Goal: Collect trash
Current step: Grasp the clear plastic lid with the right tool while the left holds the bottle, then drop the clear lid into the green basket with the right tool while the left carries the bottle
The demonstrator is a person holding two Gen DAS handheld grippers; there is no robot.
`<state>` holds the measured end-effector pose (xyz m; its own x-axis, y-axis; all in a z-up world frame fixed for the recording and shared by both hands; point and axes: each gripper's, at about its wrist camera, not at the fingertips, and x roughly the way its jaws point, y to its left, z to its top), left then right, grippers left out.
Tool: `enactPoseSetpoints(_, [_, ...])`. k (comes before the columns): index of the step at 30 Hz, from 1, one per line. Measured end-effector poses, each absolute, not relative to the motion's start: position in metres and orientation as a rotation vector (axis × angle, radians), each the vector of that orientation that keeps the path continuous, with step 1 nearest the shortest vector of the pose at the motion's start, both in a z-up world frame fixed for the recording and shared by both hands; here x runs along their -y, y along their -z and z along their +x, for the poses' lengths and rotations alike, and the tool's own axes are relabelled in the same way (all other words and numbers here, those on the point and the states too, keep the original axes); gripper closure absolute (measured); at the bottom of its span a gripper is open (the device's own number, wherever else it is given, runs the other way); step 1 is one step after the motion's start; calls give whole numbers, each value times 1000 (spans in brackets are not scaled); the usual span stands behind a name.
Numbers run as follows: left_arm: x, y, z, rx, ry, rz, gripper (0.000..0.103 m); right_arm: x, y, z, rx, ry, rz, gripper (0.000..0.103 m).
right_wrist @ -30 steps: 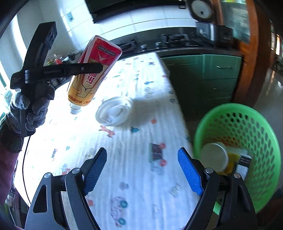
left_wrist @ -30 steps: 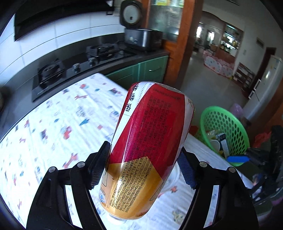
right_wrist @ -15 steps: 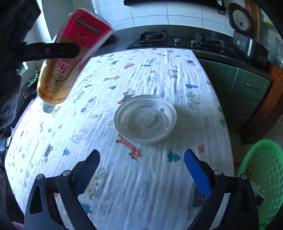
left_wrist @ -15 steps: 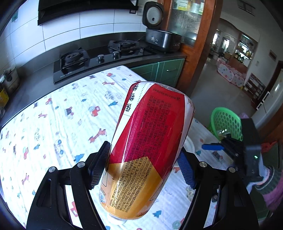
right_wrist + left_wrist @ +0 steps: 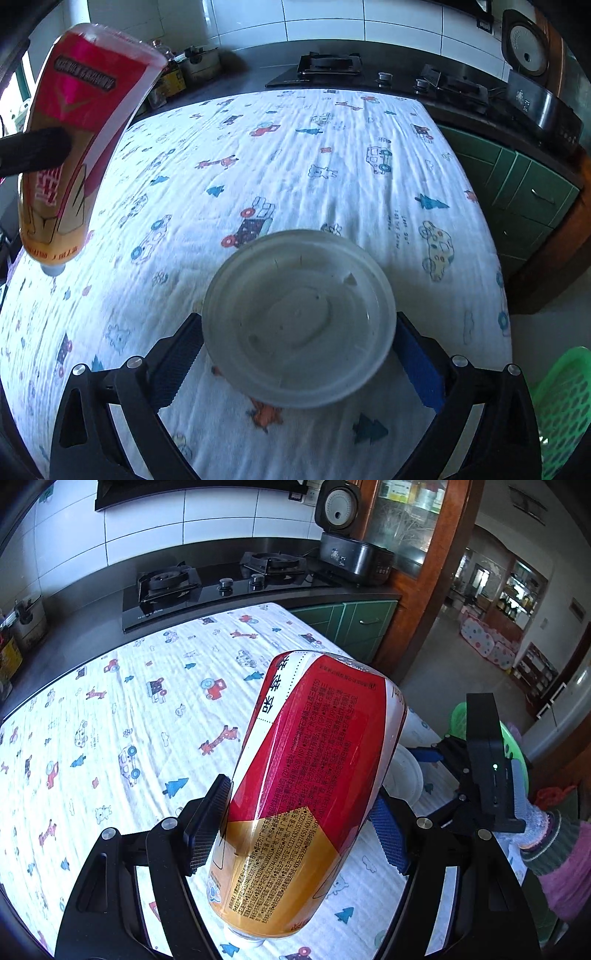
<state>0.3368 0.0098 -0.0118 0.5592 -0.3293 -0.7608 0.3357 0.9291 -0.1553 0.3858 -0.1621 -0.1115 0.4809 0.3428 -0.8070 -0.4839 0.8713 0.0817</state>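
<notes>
My left gripper (image 5: 299,830) is shut on a red and gold bottle (image 5: 310,797), held upside down above the table; the bottle also shows at the left of the right wrist view (image 5: 77,147). My right gripper (image 5: 299,365) is open, its two fingers on either side of a clear round plastic lid (image 5: 299,317) lying on the patterned tablecloth (image 5: 295,166). The right gripper also shows in the left wrist view (image 5: 484,771), with the lid (image 5: 404,775) partly hidden behind the bottle.
A green mesh basket (image 5: 565,402) stands on the floor past the table's right edge, also in the left wrist view (image 5: 513,746). A gas hob (image 5: 221,579) and a rice cooker (image 5: 351,550) sit on the counter behind. Green cabinets (image 5: 524,195) stand to the right.
My right gripper has moved from the basket side to the lid, and its fingers now flank it. My left gripper still holds the bottle and has pulled back over the table.
</notes>
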Motion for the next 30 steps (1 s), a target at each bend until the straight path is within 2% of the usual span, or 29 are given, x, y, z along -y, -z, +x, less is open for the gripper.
enactPoseSetpoints(2, [-9,12,336,-896,389,12,31,159,112,387,-938,-492,-169,7])
enactPoseSetpoints(4, [-10,13,335,-898,389,8,31,158,111,386,-925,-479,-176,12])
enactPoseSetpoints(16, [3,13,320,-897,413,4,31,183,94,353,-888,-446,-108,13])
enactPoseSetpoints(30, [76,11,289,-894,548,38,31,301,72,273,-845,-231,20,13])
